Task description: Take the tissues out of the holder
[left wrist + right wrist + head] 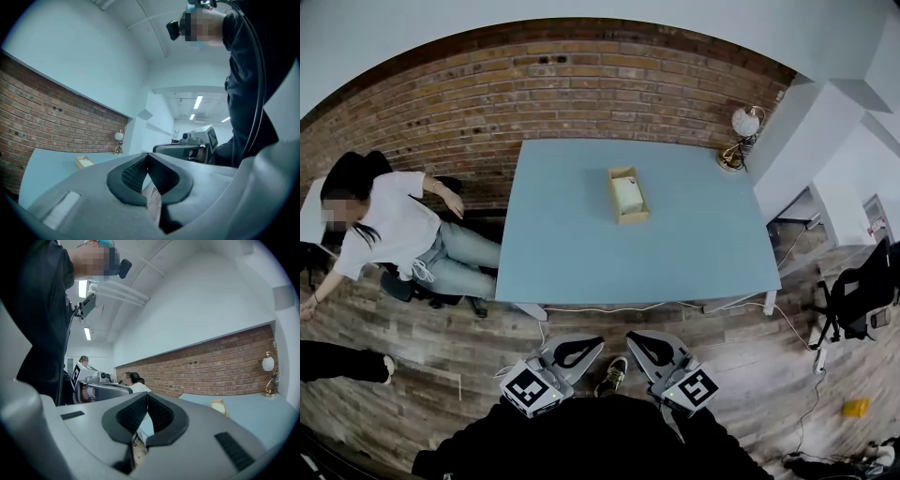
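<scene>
Work is not yet beginning: the tissues [627, 195] are lying inside the wooden holder [615, 199], which is sitting near the centre of the worktop [572, 244]. The left gripper [592, 343] and right gripper [634, 339] are hanging at the bottom centre of the frame, short of the worktop's near edge, each with jaws pressed together on nothing. The whole removal is remaining. A lamp [741, 131] is standing at the upper right corner, well apart from the holder; a seated person [389, 230] is occupying the left.
</scene>
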Demonstrator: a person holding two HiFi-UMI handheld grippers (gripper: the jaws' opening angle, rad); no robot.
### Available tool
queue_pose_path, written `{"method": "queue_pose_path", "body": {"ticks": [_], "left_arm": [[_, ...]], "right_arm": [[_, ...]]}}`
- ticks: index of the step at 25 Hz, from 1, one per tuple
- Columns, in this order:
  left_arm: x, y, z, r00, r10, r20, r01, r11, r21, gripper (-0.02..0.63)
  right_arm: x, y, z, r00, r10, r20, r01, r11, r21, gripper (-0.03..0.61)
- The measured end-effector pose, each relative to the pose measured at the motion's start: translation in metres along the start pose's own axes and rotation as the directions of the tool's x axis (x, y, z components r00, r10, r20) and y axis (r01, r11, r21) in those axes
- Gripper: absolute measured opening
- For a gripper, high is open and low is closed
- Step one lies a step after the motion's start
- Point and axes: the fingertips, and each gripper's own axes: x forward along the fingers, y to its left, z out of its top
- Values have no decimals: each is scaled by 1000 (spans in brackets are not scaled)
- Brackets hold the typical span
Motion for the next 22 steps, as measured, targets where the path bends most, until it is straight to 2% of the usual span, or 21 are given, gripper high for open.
{"method": "queue_pose_path", "body": {"ticks": [9, 13, 22], "left_arm": [[52, 9, 7, 1000, 27, 2, -27, 1000, -1, -6], [74, 14, 0, 999, 40, -26, -40, 999, 2, -6], [116, 25, 7, 997, 71, -16, -71, 997, -12, -6]], "right_arm": [[-11, -55, 3, 999, 33, -1, -33, 999, 10, 5], [-17, -79, 1, 999, 43, -3, -43, 999, 16, 5], [-22, -122, 0, 998, 65, -5, -65, 998, 21, 5]]}}
